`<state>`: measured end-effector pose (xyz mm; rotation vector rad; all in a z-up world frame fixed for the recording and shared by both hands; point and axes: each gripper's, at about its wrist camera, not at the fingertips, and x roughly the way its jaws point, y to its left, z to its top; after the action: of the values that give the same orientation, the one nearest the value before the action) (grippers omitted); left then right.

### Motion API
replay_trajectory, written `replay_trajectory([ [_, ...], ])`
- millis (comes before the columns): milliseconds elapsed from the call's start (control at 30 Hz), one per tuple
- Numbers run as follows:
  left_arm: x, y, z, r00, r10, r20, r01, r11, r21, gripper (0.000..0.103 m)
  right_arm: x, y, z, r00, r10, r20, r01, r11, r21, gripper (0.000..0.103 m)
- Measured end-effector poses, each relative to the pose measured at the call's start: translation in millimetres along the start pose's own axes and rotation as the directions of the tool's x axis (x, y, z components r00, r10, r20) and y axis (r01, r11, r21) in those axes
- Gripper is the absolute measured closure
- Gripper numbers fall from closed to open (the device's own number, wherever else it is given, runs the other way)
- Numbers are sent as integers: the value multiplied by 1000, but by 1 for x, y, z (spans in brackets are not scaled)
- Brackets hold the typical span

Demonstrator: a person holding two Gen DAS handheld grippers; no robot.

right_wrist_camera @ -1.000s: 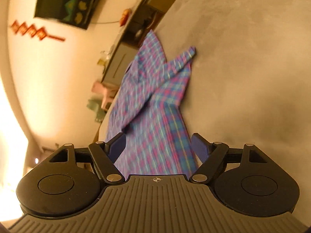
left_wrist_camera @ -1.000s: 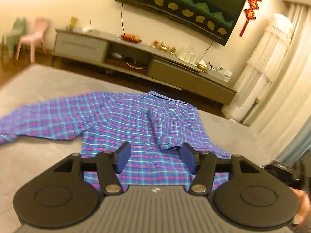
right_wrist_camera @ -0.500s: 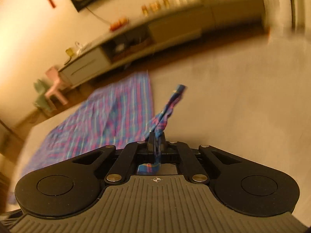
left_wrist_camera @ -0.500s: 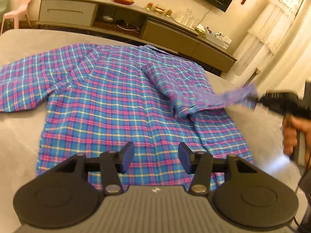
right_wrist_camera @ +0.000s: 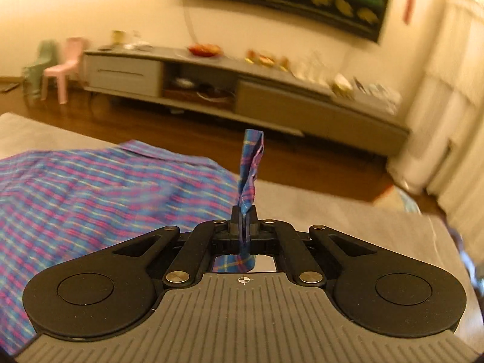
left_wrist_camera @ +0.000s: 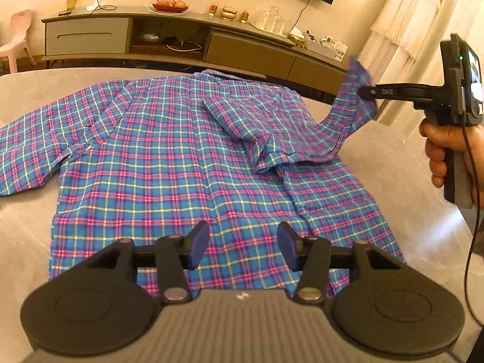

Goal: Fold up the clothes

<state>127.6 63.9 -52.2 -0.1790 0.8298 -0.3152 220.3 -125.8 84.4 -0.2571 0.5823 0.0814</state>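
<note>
Now the right gripper [left_wrist_camera: 367, 92] clamps the sleeve [left_wrist_camera: 348, 112] at right of frame, shirt [left_wrist_camera: 169, 157] body lying leftward. Left gripper [left_wrist_camera: 242, 246] hovers unclenched, empty, over the hem.

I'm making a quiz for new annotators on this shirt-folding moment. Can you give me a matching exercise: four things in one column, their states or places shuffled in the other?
Things:
1. right gripper
2. left gripper
3. plaid shirt
4. pink chair

States or places:
A. spread on the grey surface
B. open, above the shirt's hem
C. standing on the floor by the cabinet
D. shut on the shirt's sleeve

Pairs: 1-D, 2-B, 3-A, 4-C
</note>
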Motion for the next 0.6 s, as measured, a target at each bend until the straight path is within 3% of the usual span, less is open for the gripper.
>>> replay_trajectory([
  [67,-5,2,2,1000,-7,12,8,1000,-8,53,-10,30,4,996,87,22,-86,995,-55,103],
  [133,-9,4,4,1000,-9,21,9,1000,-17,53,-11,54,-1,974,226,-20,-226,972,-68,101],
  [200,-12,7,5,1000,-9,26,10,1000,-27,53,-7,74,-8,930,352,-104,-359,931,-61,61],
  [233,-14,8,5,1000,-8,28,9,999,-33,53,-3,78,-12,920,369,-136,-379,924,-53,43],
  [300,-18,9,8,999,-11,38,13,999,-47,53,-2,77,-19,921,363,-141,-371,928,-36,44],
  [400,-24,10,12,998,-17,62,21,998,-66,52,-25,60,-23,926,374,-55,-372,927,43,49],
  [500,-27,9,14,997,-10,79,15,998,-67,51,-27,44,-20,932,363,-1,-360,925,121,62],
  [600,-25,14,13,997,17,71,-12,997,-71,51,15,55,-30,946,278,-169,-262,959,112,70],
])
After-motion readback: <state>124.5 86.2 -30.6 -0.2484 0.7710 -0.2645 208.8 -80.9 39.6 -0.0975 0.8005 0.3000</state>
